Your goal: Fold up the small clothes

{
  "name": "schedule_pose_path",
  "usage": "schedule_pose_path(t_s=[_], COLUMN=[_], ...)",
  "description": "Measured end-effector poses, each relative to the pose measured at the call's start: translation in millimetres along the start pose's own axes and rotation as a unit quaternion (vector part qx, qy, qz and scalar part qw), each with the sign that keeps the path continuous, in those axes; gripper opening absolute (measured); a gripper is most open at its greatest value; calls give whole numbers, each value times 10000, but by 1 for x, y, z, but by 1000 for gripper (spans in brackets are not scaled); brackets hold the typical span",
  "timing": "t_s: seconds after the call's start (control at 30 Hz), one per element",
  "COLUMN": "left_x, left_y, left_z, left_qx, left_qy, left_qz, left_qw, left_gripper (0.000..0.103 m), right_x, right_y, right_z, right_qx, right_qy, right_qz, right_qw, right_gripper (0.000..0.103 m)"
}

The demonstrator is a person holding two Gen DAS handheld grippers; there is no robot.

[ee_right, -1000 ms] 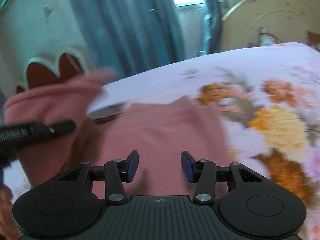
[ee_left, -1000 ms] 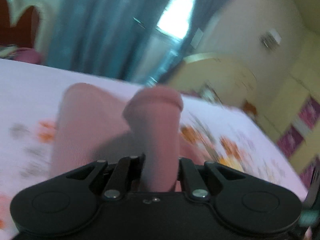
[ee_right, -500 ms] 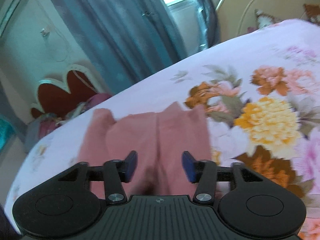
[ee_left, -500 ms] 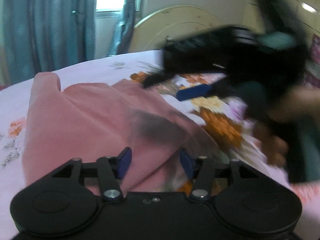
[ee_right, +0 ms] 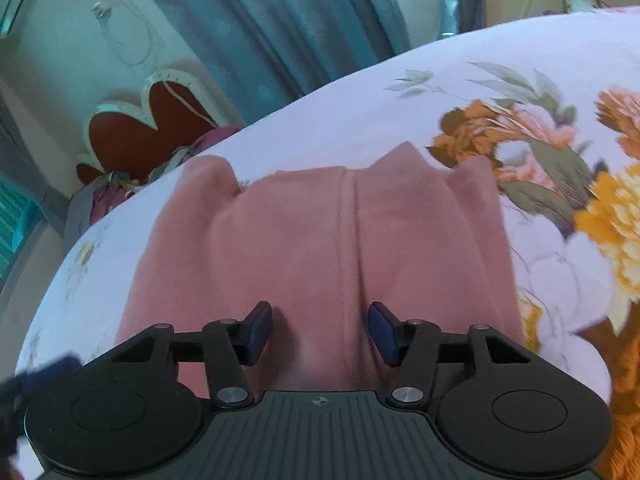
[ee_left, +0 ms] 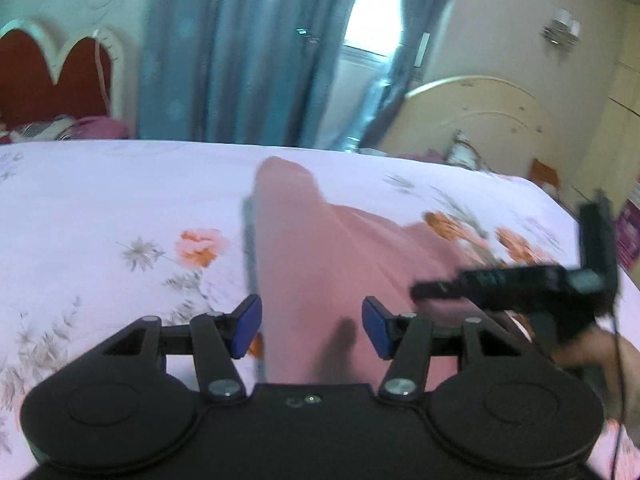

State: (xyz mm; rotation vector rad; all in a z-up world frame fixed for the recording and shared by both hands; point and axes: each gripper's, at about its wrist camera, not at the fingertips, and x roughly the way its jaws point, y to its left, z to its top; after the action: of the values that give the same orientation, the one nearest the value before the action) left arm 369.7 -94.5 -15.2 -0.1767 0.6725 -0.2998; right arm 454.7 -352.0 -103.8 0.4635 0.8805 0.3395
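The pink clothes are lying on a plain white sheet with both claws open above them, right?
Not quite. The pink clothes lie on a flowered sheet, not a plain one, as the right wrist view shows. The left claw is open; the right claw is closing, gripping nothing.

Daylight reaches you from a window (ee_left: pixel 372 20) between blue curtains (ee_left: pixel 248 48), blown out to plain white. The room is otherwise dim, with a bluish-pink cast. Your left view is smeared by motion: the bed sheet (ee_left: pixel 100 208) and the other tool (ee_left: pixel 520 284) are blurred. A soft shadow falls on the pink cloth (ee_right: pixel 320 240). Fisheye bending curves the edges.
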Motion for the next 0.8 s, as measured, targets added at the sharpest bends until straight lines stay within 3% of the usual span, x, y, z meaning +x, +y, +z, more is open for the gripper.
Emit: schedule_pose_path(t_s=[0.13, 0.17, 0.5, 0.57, 0.7, 0.8], left_x=[31, 40, 55, 61, 72, 69], left_y=[6, 9, 3, -2, -6, -2], left_z=[12, 16, 22, 16, 1, 0], left_qx=[-273, -325, -389, -337, -214, -315], left_qy=[91, 105, 91, 188, 422, 472], left_qz=[96, 110, -102, -133, -36, -49], left_qw=[9995, 9994, 9991, 9992, 9989, 9984], left_gripper=[54, 54, 54, 54, 56, 57], right_x=[4, 4, -65, -66, -45, -53], right_y=[3, 5, 18, 10, -20, -25], right_z=[-2, -1, -8, -14, -27, -28], right_qx=[-144, -183, -1095, -1100, -514, -316], right_qy=[67, 46, -1157, -1082, -489, -505], right_qz=[-120, -115, -807, -986, -1044, -1012], right_qw=[9998, 9998, 9839, 9831, 9920, 9931], right_gripper=[23, 10, 9, 9, 9, 9])
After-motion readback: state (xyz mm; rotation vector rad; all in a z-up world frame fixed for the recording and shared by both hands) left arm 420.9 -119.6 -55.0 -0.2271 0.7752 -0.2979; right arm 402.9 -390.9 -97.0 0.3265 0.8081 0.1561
